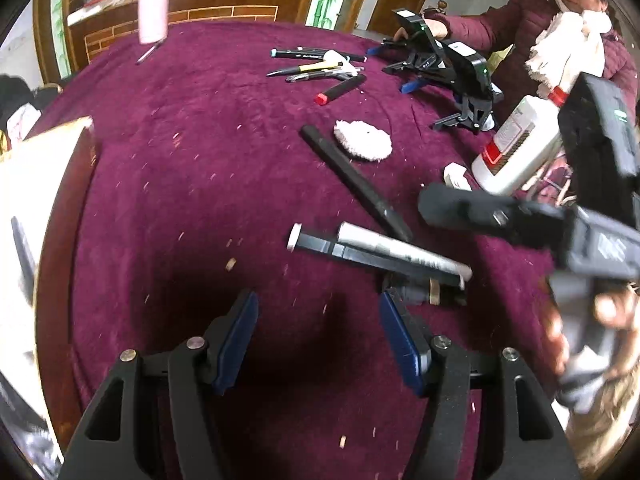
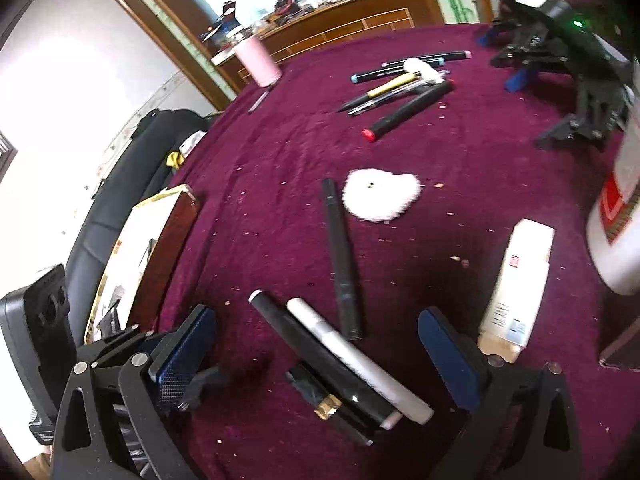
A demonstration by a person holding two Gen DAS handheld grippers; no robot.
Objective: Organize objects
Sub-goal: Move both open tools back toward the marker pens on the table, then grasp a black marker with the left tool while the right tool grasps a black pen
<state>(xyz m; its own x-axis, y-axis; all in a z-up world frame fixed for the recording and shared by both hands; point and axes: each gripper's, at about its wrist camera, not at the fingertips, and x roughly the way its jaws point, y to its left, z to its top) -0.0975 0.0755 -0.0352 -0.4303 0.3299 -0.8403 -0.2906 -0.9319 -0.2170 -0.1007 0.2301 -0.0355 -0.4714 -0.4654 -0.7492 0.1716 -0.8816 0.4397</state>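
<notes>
Your left hand-held gripper (image 1: pixel 318 334) hangs open and empty over bare surface (image 1: pixel 200 168), with the black marker (image 1: pixel 360 252) and silver pen (image 1: pixel 400 254) lying touching just to its right. Your right hand-held gripper (image 2: pixel 320 354) straddles both, jaws wide, gripping nothing. They look light, stiff and smooth, likely to roll; pinch one at mid-barrel.
</notes>
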